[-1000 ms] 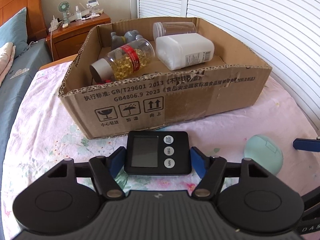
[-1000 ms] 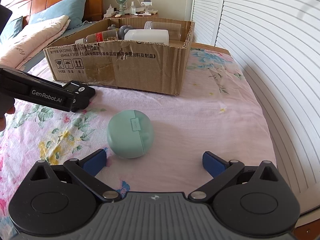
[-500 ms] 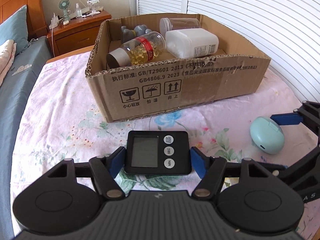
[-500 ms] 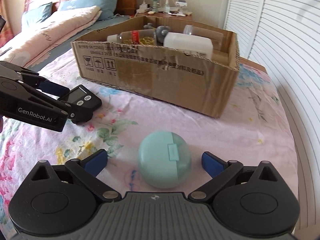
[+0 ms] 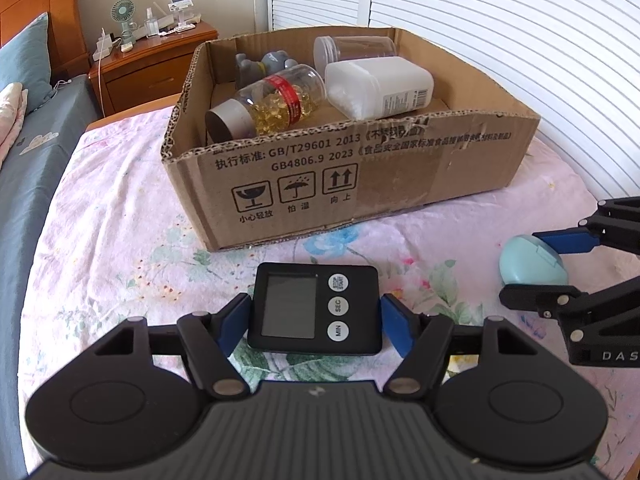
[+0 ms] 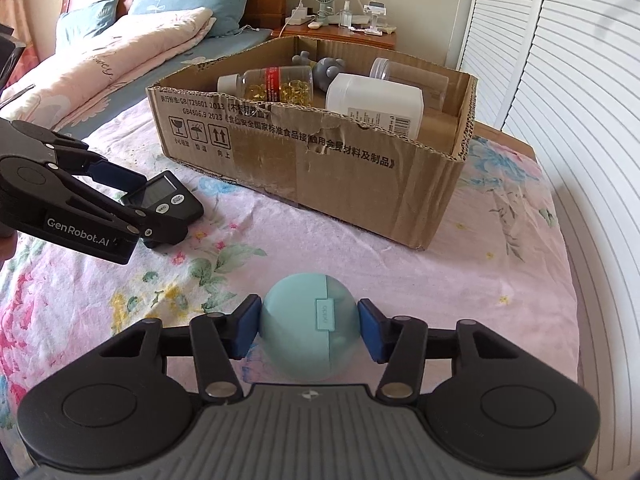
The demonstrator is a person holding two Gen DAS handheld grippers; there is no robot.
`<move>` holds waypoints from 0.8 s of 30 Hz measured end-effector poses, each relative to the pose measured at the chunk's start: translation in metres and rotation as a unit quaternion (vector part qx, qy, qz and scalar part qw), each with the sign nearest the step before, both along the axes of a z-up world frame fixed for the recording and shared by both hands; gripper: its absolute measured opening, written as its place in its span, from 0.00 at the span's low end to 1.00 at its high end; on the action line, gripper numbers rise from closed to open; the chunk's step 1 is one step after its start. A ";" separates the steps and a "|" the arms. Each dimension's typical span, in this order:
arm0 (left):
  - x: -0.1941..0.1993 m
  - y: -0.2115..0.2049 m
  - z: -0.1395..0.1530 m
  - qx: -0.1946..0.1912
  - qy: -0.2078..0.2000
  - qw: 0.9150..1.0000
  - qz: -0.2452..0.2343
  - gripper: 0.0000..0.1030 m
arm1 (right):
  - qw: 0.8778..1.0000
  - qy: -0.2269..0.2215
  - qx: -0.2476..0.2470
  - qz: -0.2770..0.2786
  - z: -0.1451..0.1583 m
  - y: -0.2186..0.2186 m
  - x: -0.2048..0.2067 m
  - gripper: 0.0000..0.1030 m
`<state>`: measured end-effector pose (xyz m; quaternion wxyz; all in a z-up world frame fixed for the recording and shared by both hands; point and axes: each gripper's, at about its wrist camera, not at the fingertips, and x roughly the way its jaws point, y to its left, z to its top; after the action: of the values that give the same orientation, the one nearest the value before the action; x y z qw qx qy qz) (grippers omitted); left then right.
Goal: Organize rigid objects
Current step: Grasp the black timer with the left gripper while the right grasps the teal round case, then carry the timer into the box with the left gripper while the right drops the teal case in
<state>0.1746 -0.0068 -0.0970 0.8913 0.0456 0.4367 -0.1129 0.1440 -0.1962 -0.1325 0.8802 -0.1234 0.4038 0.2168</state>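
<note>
My left gripper (image 5: 314, 326) is shut on a black digital timer (image 5: 314, 312) and holds it above the floral bedspread, in front of the cardboard box (image 5: 360, 176). The timer also shows in the right wrist view (image 6: 162, 200). My right gripper (image 6: 308, 330) is shut on a round mint-green case (image 6: 310, 332), pads against both sides. That case (image 5: 528, 262) sits at the right in the left wrist view. The box (image 6: 312, 152) holds a capsule bottle (image 5: 276, 102), a white bottle (image 5: 378, 86), a clear jar (image 5: 354, 50) and a grey toy (image 5: 264, 66).
A wooden nightstand (image 5: 156, 68) with a small fan and clutter stands behind the box. White louvred doors (image 5: 500, 36) run along the right. Pillows and a pink quilt (image 6: 104, 64) lie at the left. The bedspread's edge drops off at the right.
My right gripper moved forward around the mint-green case and closed on it. My left gripper, holding the timer, rose and pulled back a little from the box.
</note>
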 end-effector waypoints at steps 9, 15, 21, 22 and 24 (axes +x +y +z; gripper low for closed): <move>-0.004 0.001 0.007 0.006 0.015 0.999 -0.036 0.67 | 1.000 0.005 -0.011 0.009 0.007 -0.003 -0.003 0.56; -0.009 0.001 0.020 0.008 0.015 0.998 -0.059 0.67 | 1.000 0.002 -0.014 0.014 0.016 -0.008 -0.007 0.56; -0.017 0.001 0.037 0.005 0.008 0.997 -0.079 0.67 | 1.000 -0.010 -0.015 0.025 0.031 -0.008 -0.012 0.56; -0.018 0.001 0.040 0.005 0.005 0.997 -0.081 0.67 | 0.999 -0.013 -0.014 0.028 0.035 -0.008 -0.012 0.56; -0.019 0.001 0.046 0.006 -0.002 0.997 -0.083 0.67 | 0.999 -0.021 -0.012 0.032 0.044 -0.007 -0.012 0.56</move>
<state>0.1552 -0.0054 -0.0507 0.8795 0.0876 0.4303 -0.1833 0.1317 -0.2035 -0.0887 0.8795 -0.1518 0.3835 0.2374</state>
